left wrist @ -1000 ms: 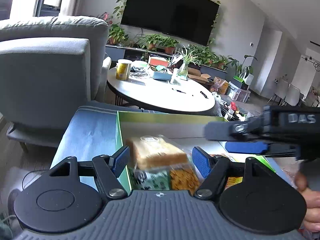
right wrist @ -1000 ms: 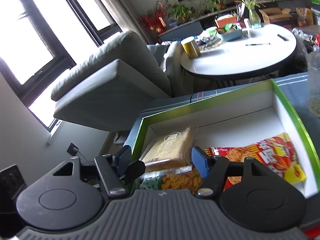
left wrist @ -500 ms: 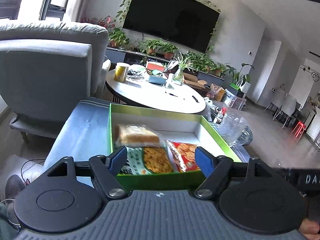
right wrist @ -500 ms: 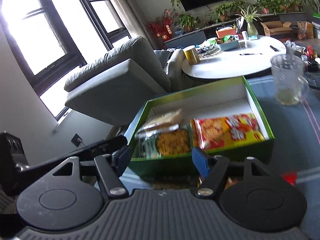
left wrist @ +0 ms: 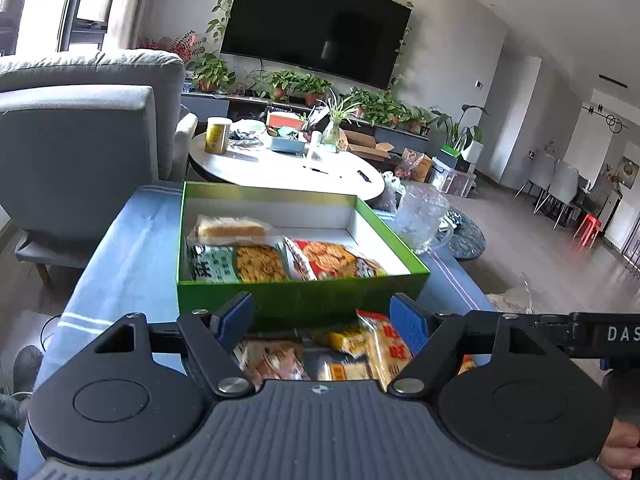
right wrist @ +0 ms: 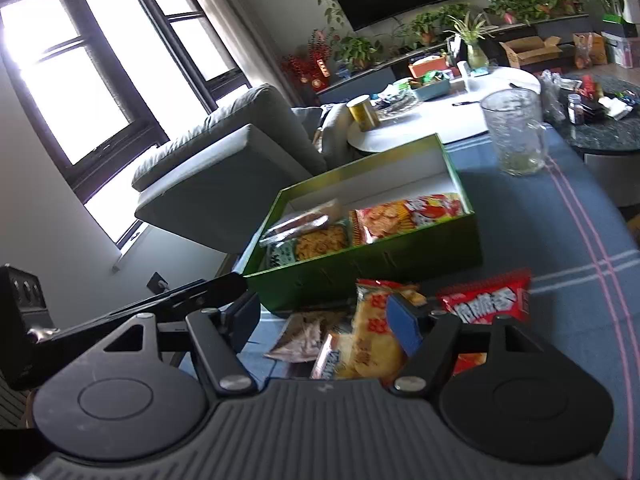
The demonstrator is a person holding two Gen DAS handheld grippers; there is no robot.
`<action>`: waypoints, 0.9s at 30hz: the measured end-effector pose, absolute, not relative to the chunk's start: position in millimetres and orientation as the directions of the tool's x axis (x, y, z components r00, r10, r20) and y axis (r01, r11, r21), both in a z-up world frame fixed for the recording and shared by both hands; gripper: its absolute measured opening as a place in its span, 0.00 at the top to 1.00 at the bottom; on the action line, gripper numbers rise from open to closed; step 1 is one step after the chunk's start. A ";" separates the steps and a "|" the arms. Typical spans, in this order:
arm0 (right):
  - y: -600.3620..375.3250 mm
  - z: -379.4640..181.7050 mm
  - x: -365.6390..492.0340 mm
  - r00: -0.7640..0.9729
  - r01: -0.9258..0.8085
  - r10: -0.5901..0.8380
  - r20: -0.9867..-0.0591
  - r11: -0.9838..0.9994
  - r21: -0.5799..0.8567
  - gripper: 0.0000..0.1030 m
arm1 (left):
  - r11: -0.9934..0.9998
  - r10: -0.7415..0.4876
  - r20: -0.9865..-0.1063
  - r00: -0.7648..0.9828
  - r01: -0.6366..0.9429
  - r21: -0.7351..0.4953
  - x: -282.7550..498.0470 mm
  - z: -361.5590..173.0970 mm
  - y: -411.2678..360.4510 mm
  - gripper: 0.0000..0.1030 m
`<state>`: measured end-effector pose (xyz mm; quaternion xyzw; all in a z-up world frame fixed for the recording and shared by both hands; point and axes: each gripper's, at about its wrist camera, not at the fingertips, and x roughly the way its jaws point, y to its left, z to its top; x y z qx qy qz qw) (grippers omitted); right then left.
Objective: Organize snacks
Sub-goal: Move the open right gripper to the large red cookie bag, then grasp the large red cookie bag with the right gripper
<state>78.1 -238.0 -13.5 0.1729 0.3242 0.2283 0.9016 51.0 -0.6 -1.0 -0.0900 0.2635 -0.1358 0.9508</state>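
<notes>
While both sets of jaws hang spread and empty, loose crinkly foil snack packets (right wrist: 372, 336) lie on the blue-clothed table (right wrist: 560, 240) before the green cardboard box (left wrist: 300, 304). Likely light, soft and slippery, they seem best pinched at a sealed edge.

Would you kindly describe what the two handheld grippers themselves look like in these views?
Both look alike: the left gripper and right gripper each have a grey ribbed body, two round black discs, black angular linkage arms with silver pivot screws, and blue textured finger pads. In the left view, the other gripper's black side bears white letters "DAS". No cables or sleeves show.
</notes>
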 end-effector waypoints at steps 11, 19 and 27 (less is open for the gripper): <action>-271.7 -51.7 60.7 0.678 -0.209 0.457 -0.576 0.871 0.445 0.39 | 0.936 -0.351 -0.537 0.768 0.273 -0.221 41.6 -22.0 -28.3 0.29; -285.8 -60.9 52.9 0.686 -0.121 0.387 -0.616 0.896 0.428 0.39 | 0.914 -0.405 -0.551 0.729 0.327 -0.240 41.9 -31.3 -41.0 0.30; -298.7 -73.9 42.0 0.655 -0.068 0.342 -0.674 0.915 0.398 0.39 | 0.855 -0.511 -0.586 0.629 0.441 -0.273 34.6 -48.1 -58.2 0.48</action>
